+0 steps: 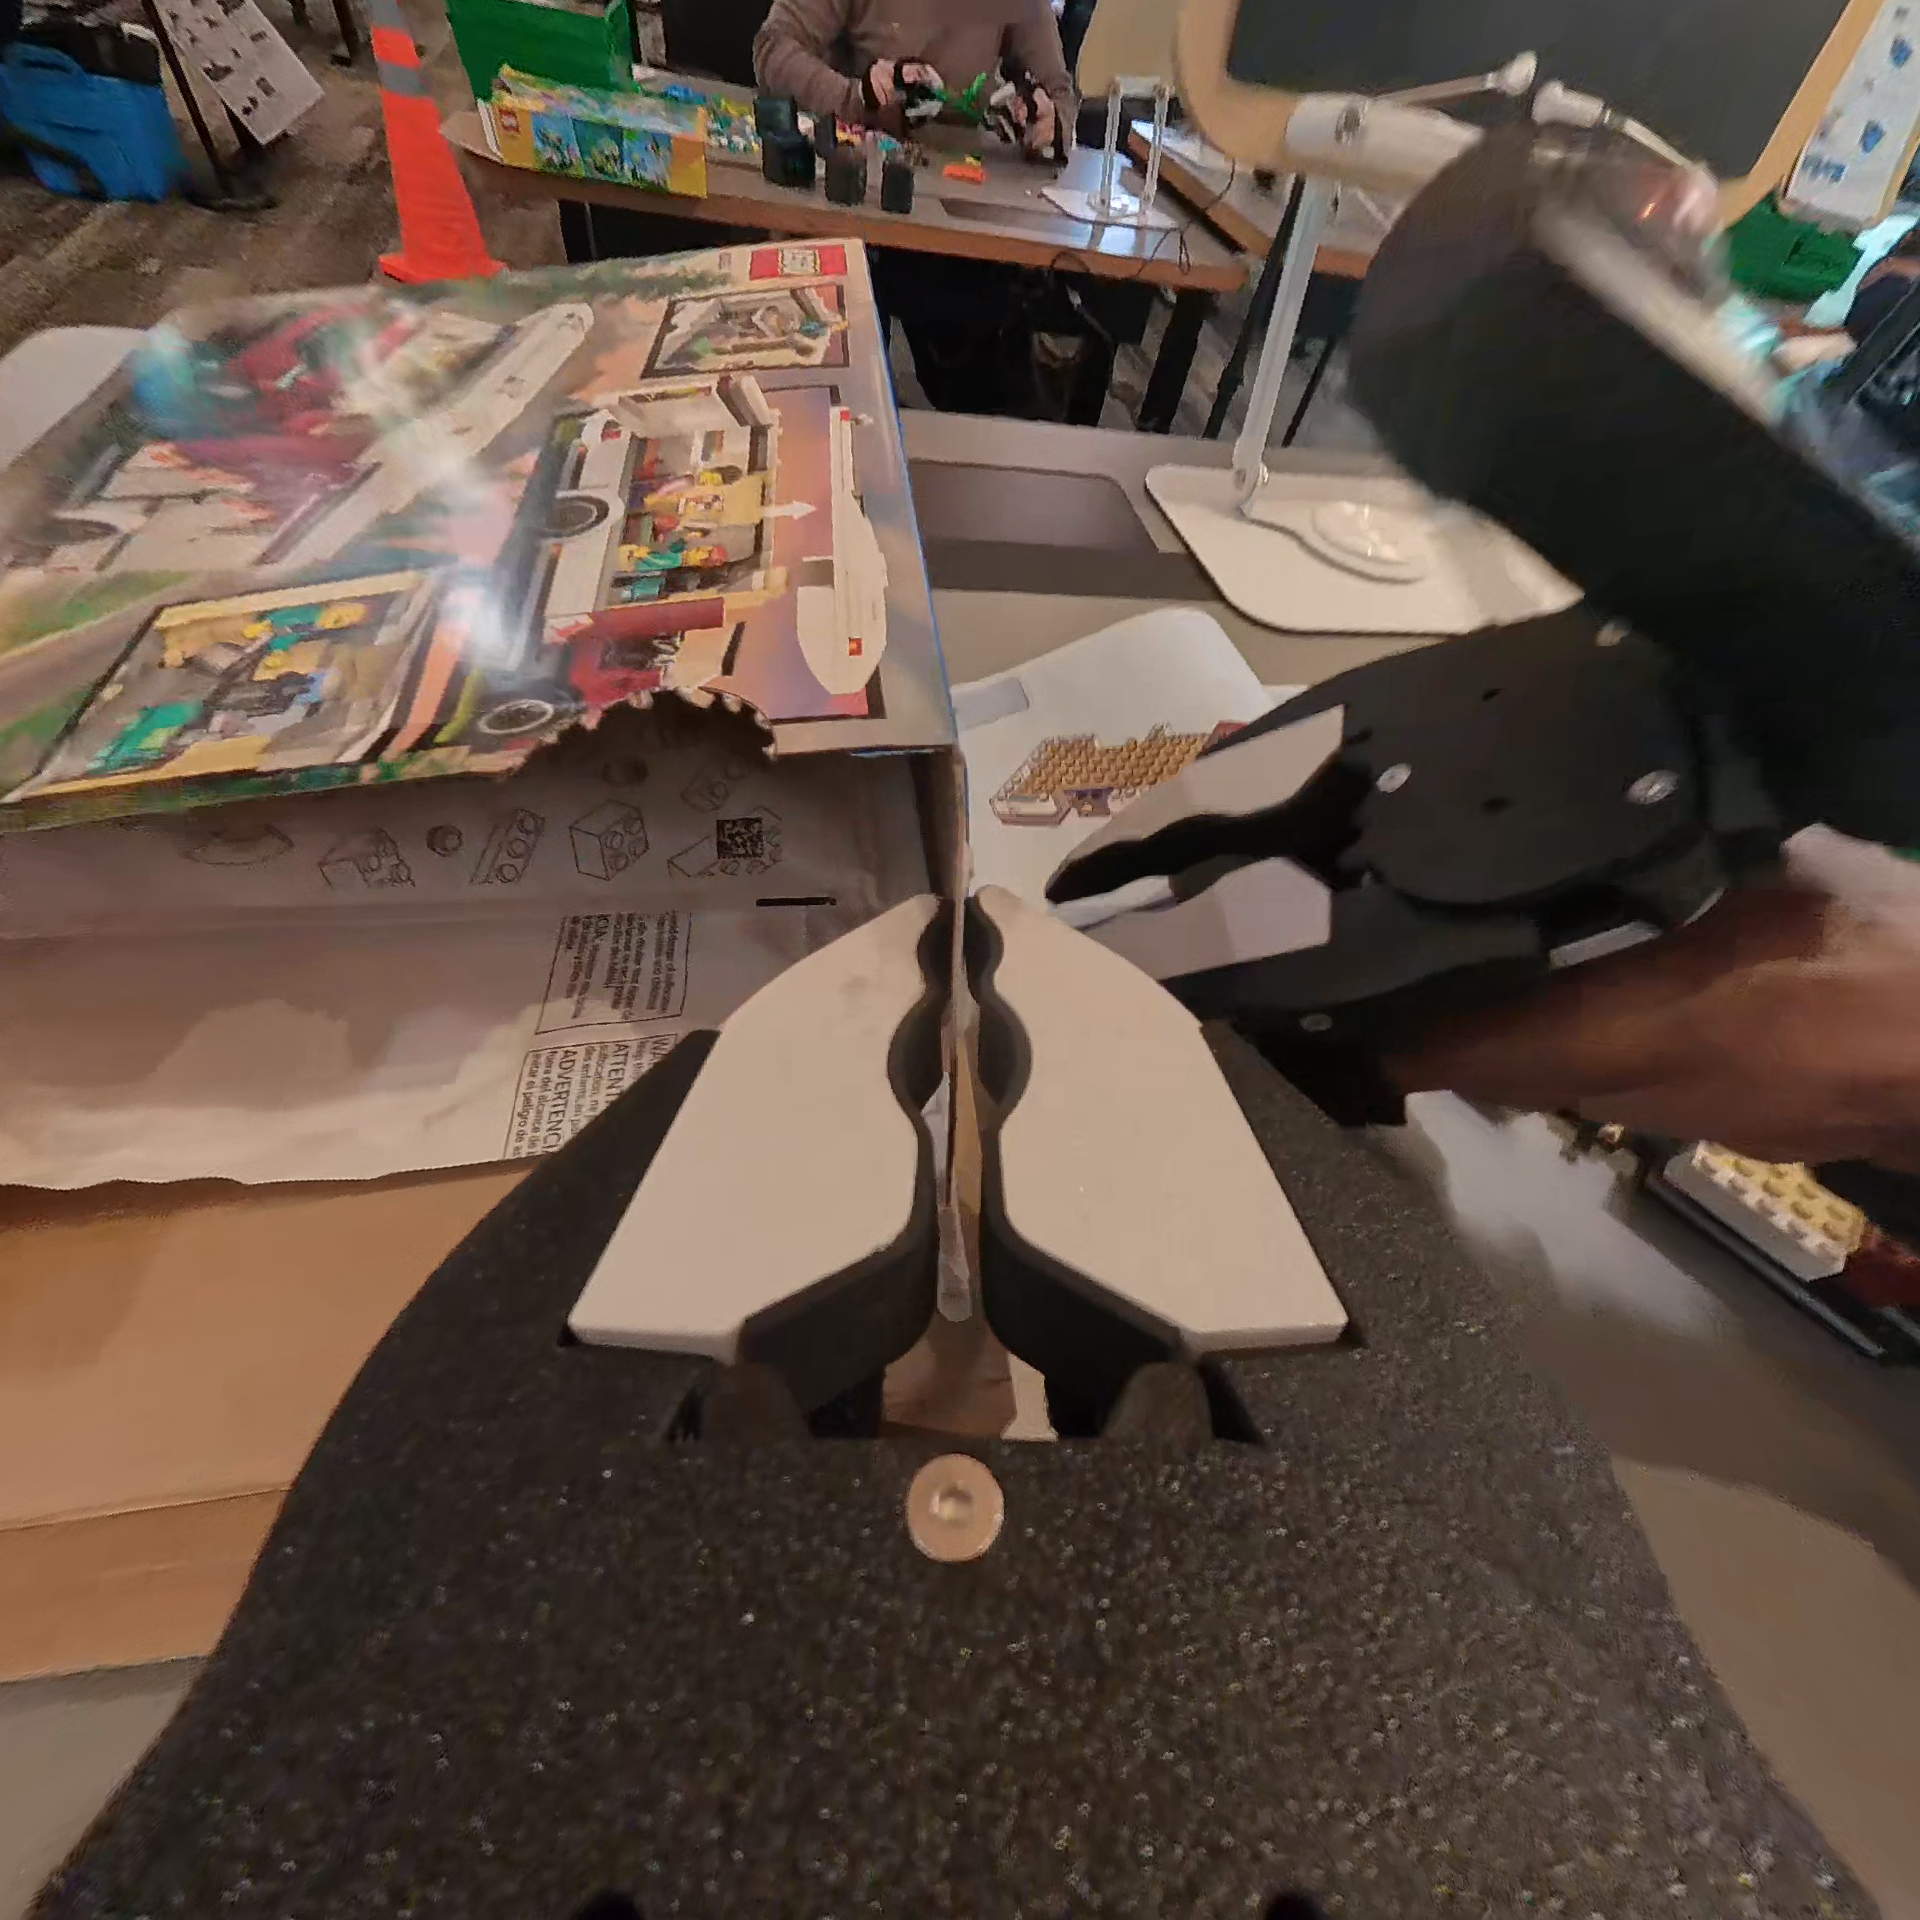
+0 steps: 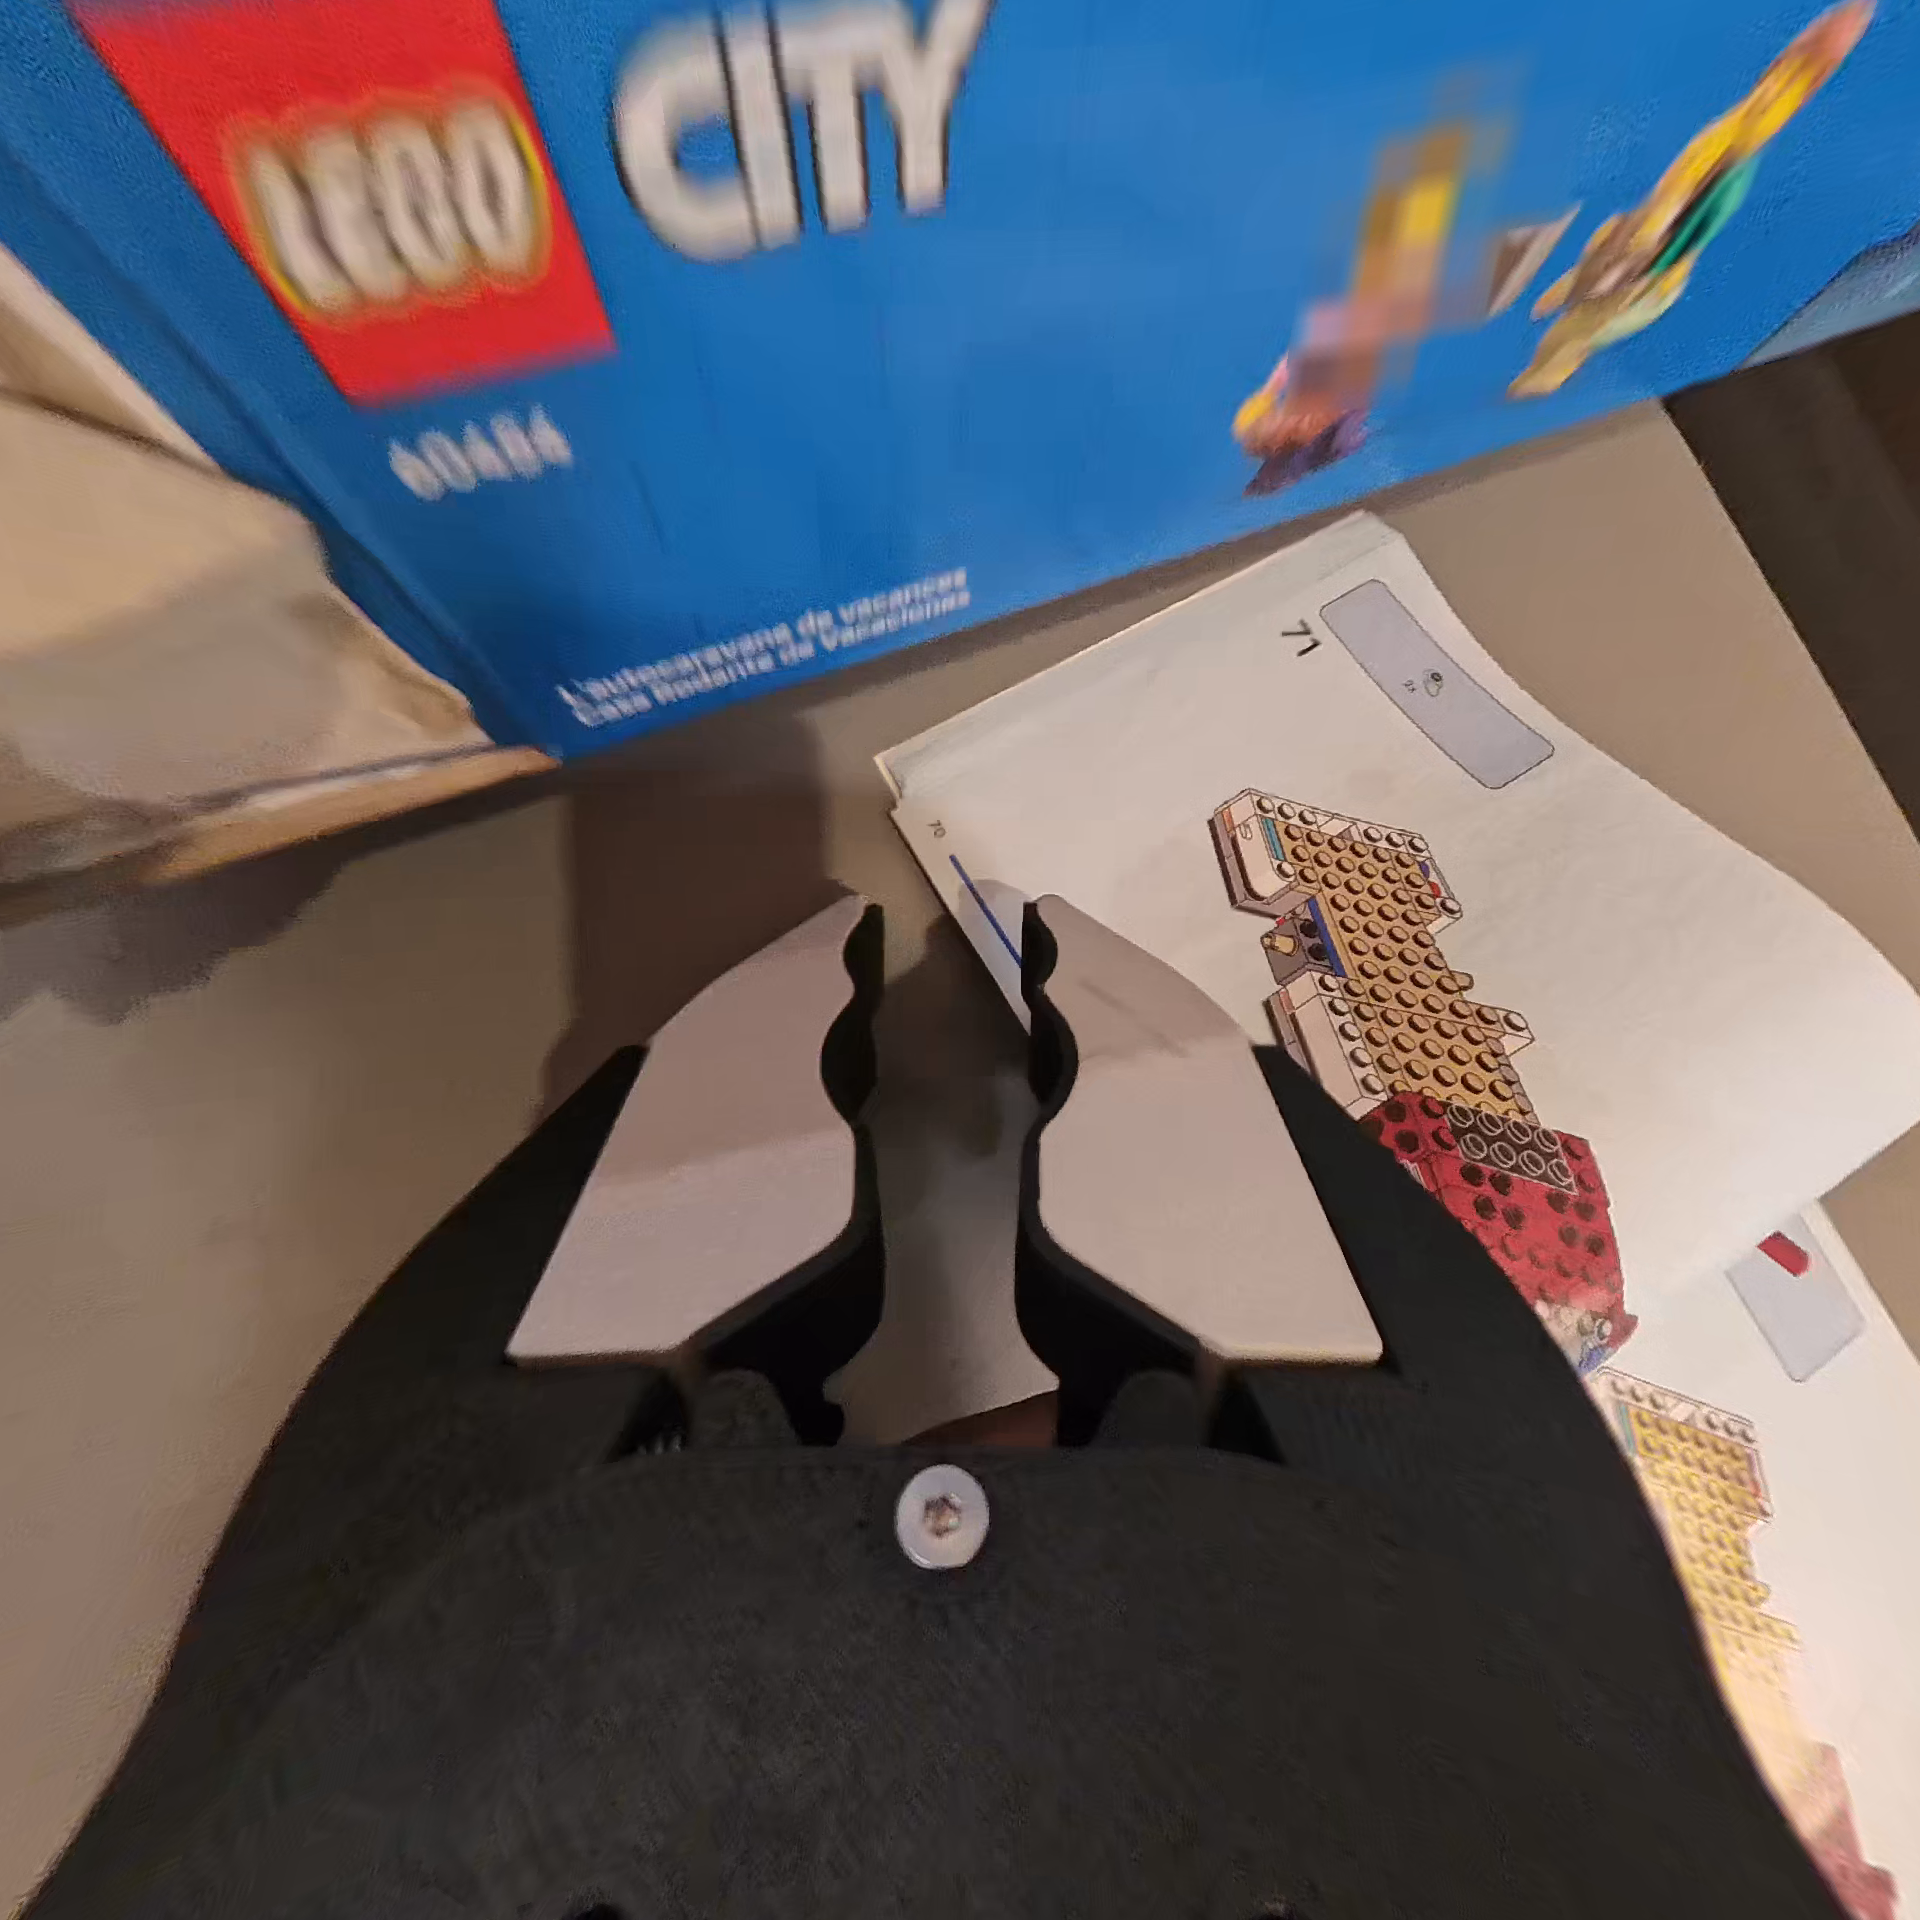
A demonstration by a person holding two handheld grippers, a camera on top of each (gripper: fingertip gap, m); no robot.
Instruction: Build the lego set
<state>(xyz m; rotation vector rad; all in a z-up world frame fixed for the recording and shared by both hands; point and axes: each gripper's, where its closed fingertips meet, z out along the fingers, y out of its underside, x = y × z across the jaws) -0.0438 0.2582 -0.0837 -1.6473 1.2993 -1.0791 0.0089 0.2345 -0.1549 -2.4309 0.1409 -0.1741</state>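
Note:
My left gripper [image 1: 954,914] is shut on the thin side wall [image 1: 948,831] of an opened cardboard toy-brick box [image 1: 468,499]; the wall runs edge-on between both pads. A printed paper bag [image 1: 312,997] lies inside the box. My right gripper [image 2: 951,914] is open and holds nothing. It hovers over the table [image 2: 260,1091] at the near corner of an open instruction booklet [image 2: 1455,935], just beside the box's blue side [image 2: 935,416]. The right gripper also shows in the left wrist view [image 1: 1101,873], held in a hand, to the right of the box over the booklet [image 1: 1101,707].
A white lamp base [image 1: 1340,540] stands behind the booklet. A partly built brick model [image 1: 1787,1216] sits at the right edge. Farther back are an orange cone [image 1: 426,156] and another table where a person handles bricks [image 1: 935,104]. Across from one pair of fingers to the other is roughly 10 cm.

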